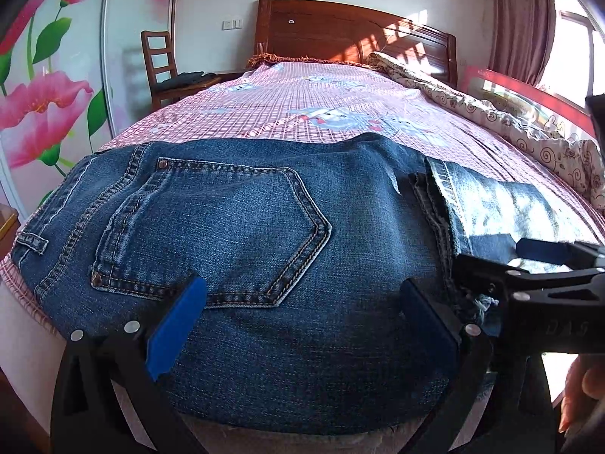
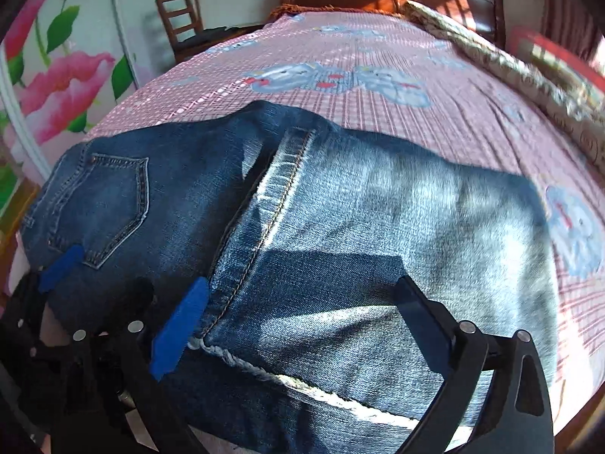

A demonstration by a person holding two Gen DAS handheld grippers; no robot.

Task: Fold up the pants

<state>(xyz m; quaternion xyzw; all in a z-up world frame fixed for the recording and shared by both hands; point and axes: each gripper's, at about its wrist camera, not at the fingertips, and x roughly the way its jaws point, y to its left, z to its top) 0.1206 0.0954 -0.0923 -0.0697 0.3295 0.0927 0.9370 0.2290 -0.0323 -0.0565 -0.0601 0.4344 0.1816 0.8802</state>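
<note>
Blue jeans (image 1: 234,227) lie across the near end of the bed, back pocket (image 1: 211,227) facing up. A paler, folded-over leg with its hem (image 2: 280,189) rests on the right part of the jeans (image 2: 397,219). My left gripper (image 1: 302,321) hovers over the seat area below the pocket, jaws wide apart with only flat denim under them. My right gripper (image 2: 302,321) stands open above the folded leg near its frayed hem edge (image 2: 302,382). In the left wrist view the right gripper (image 1: 510,261) comes in from the right edge. The left gripper's blue pad (image 2: 62,265) shows at the left of the right wrist view.
The bed (image 1: 302,106) has a pink checked sheet and a wooden headboard (image 1: 340,34). A rolled patterned quilt (image 1: 510,121) lies along its right side. A wooden chair (image 1: 166,68) stands at the far left by a flower-printed wardrobe door (image 1: 45,94). A person's hand (image 1: 582,389) holds the right gripper.
</note>
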